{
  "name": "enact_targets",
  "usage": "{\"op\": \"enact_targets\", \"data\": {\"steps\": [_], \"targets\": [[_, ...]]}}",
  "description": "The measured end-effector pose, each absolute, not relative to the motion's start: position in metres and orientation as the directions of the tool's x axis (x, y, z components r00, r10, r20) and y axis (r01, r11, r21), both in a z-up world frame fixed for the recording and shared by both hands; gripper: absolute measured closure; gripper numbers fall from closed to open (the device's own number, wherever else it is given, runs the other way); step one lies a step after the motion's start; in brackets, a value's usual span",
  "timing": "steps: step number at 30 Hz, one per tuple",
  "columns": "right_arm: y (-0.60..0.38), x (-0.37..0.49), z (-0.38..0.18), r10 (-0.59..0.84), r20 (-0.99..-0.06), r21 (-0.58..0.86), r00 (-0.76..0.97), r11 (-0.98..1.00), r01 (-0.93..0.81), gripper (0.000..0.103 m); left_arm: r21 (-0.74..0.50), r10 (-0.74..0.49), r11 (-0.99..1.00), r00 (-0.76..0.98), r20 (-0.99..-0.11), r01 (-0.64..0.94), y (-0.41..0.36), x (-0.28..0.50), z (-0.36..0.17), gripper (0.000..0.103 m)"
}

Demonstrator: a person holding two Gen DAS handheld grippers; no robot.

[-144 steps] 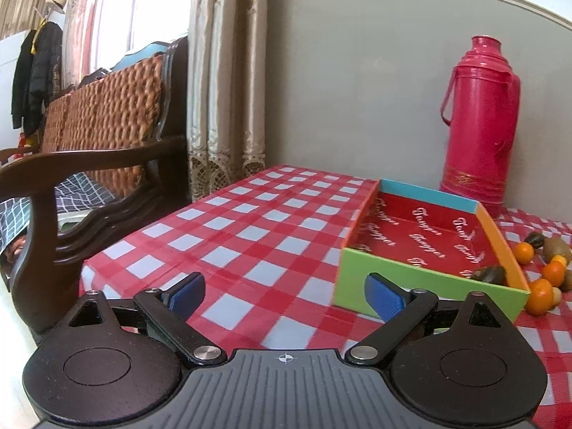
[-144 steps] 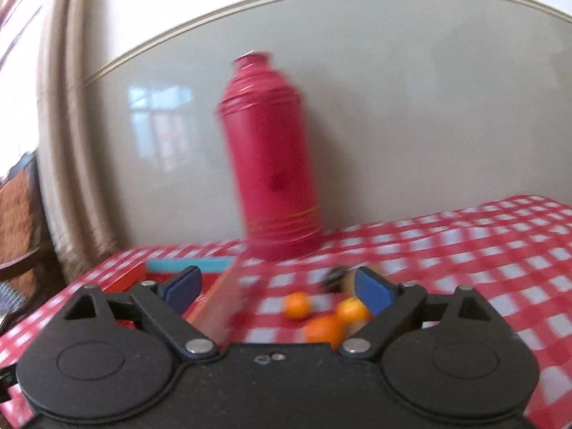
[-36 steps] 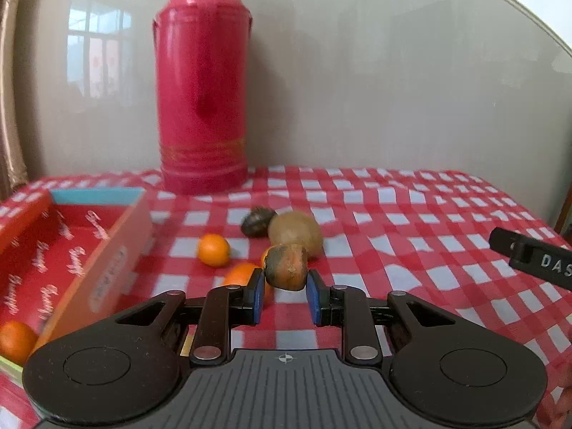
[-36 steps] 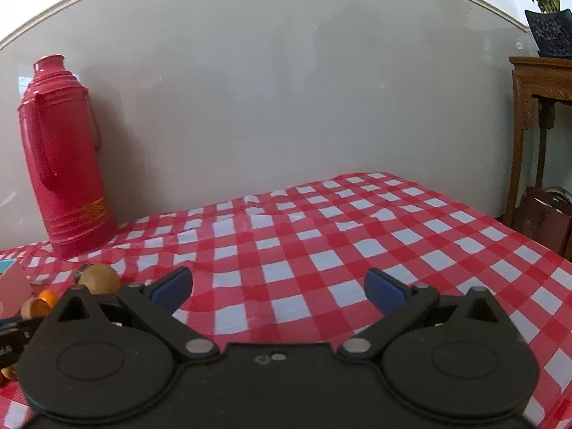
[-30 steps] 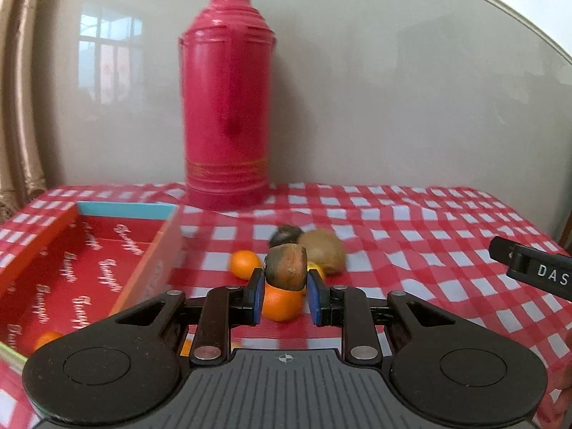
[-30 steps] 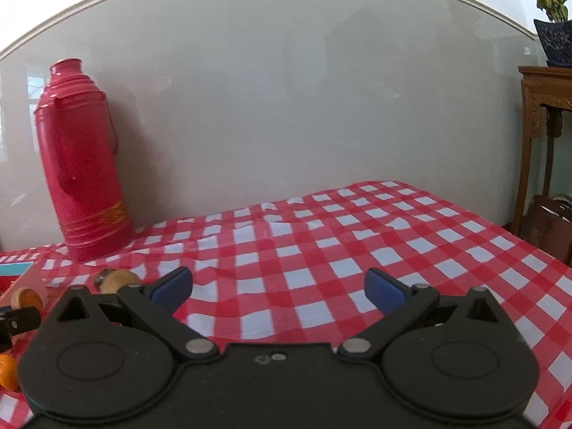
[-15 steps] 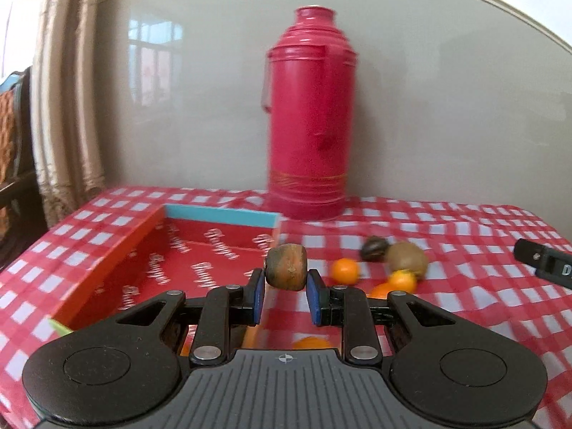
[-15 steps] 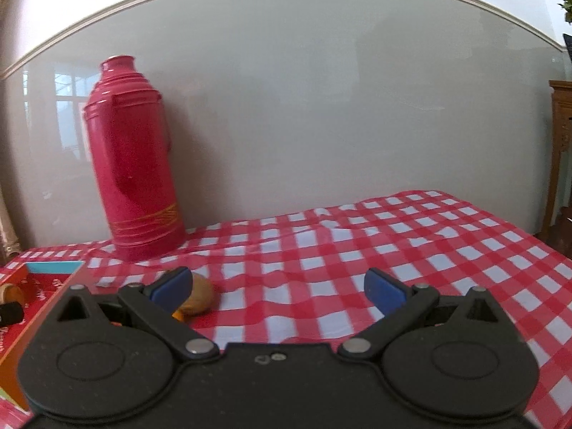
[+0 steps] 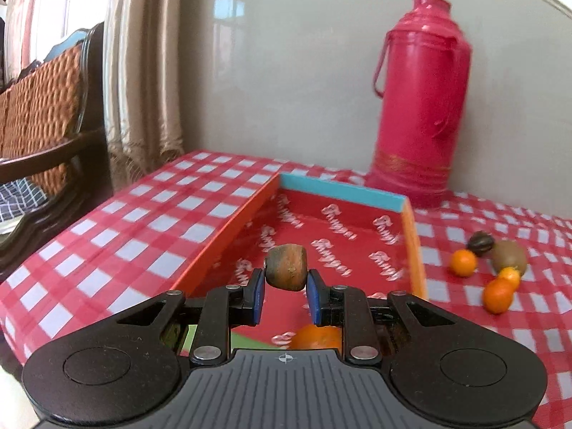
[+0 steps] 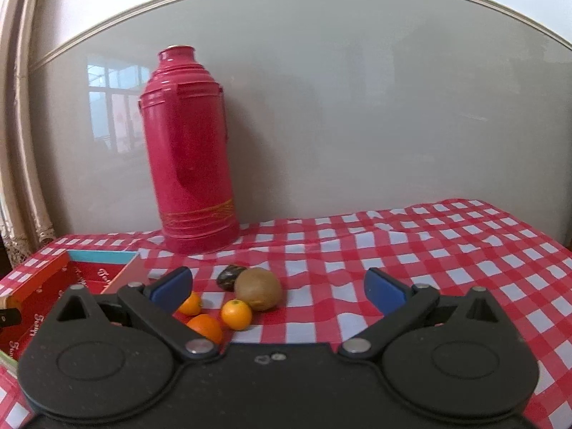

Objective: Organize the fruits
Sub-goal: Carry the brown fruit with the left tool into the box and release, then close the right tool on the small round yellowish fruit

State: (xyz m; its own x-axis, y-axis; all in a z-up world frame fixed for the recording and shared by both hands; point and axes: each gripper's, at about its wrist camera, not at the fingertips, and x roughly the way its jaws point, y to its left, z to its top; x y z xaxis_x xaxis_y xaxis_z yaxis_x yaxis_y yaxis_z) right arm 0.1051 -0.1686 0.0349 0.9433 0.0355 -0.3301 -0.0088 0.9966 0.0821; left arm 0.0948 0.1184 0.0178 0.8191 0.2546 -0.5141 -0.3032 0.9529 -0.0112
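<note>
Your left tongs (image 9: 285, 296) are clamped on a brown-and-orange fruit (image 9: 286, 266), the blue pads pressing it from both sides, and in the left view it sits at the centre of the frame with the red floor of the box (image 9: 343, 193) behind it. By the look of it you have the fruit over the box, short of the floor, so this piece is carried but not yet dropped.

Some of the job looks done already. At the bottom centre of the left view an orange (image 9: 316, 336) shows inside the box, partly hidden behind the tongs. A dark green shape at the lower left, behind the left arm of the tongs, may be another piece, but too little of it shows to say.

What is left lies on the checked tablecloth (image 10: 411, 250), in the lower middle of the right view, in front of the red flask (image 10: 189, 150): a kiwi (image 10: 258, 289), a dark fruit (image 10: 230, 276) touching it on its left, and three small oranges (image 10: 236, 314) just in front of them. The same cluster shows at the right edge of the left view, beside the box wall.

Your right tongs (image 10: 279, 287) stand wide apart with nothing between the pads, pointing toward that cluster.

So, as a judgement: at least one piece is boxed, one is about to be, and five wait on the cloth.
</note>
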Motion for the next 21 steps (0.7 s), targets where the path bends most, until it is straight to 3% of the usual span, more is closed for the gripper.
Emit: {"op": "enact_targets", "data": {"steps": [5, 7, 9, 11, 19, 21], "targets": [[-0.162, 0.102, 0.036, 0.052, -0.331, 0.068, 0.942, 0.997, -0.03, 0.006, 0.004, 0.279, 0.947, 0.817, -0.505, -0.322, 0.125, 0.089, 0.018, 0.077], [-0.158, 0.1, 0.037, 0.061, -0.331, 0.064, 0.942, 0.997, -0.042, 0.006, 0.002, 0.281, 0.946, 0.82, -0.498, -0.323, 0.125, 0.087, 0.021, 0.071], [-0.154, 0.098, 0.038, 0.083, -0.327, 0.058, 0.942, 0.996, -0.067, 0.006, 0.007, 0.295, 0.943, 0.83, -0.474, -0.332, 0.124, 0.082, 0.025, 0.038], [-0.15, 0.097, 0.038, 0.103, -0.325, 0.039, 0.94, 0.995, -0.095, 0.006, 0.027, 0.326, 0.936, 0.839, -0.436, -0.35, 0.123, 0.077, 0.029, 0.02], [-0.145, 0.101, 0.033, 0.153, -0.368, 0.028, 0.917, 0.988, -0.154, 0.007, 0.044, 0.357, 0.928, 0.853, -0.381, -0.369, 0.123, 0.07, 0.039, 0.002], [-0.145, 0.104, 0.031, 0.175, -0.392, 0.045, 0.903, 0.984, -0.171, 0.016, 0.044, 0.356, 0.929, 0.854, -0.379, -0.367, 0.122, 0.07, 0.039, 0.0]]}}
